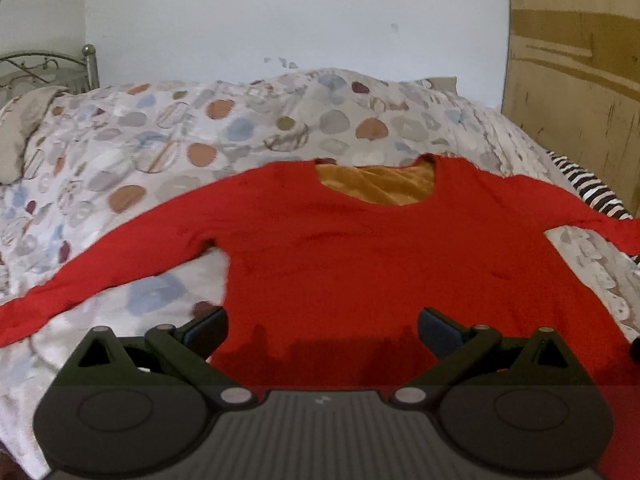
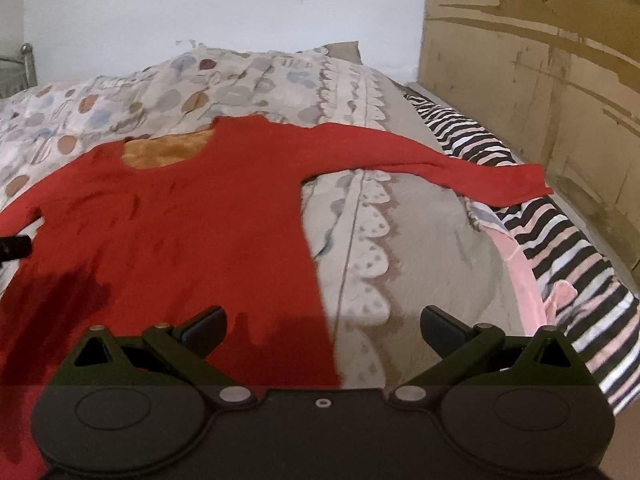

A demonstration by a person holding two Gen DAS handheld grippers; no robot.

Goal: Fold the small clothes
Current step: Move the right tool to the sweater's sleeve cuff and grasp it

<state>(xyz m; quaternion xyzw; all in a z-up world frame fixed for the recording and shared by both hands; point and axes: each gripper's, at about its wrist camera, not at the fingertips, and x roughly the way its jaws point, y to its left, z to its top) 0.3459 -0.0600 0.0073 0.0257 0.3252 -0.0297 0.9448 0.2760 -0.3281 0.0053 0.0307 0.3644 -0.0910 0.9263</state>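
Bedroom duvet (image 1: 168, 128) bears the red long-sleeved top (image 1: 360, 248) spread flat, apparently unfolded, sleeves out; left gripper (image 1: 322, 330) and right gripper (image 2: 322, 330) gape empty at its hem, all folds outstanding.

red shirt (image 1: 360, 248): 1 | striped cloth (image 2: 560, 240): 1 | quilt (image 1: 160, 140): 1 | claws: left claw (image 1: 322, 330), right claw (image 2: 322, 330): 2

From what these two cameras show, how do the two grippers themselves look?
The left gripper and the right gripper look alike: matt black plastic, two angled link arms with silver pivot pins, round discs at both sides, and short fingers with a blue pad edge. The left body has a ribbed grey centre panel; the right body is plain black with one small screw. No cables, sleeves or hands are visible.
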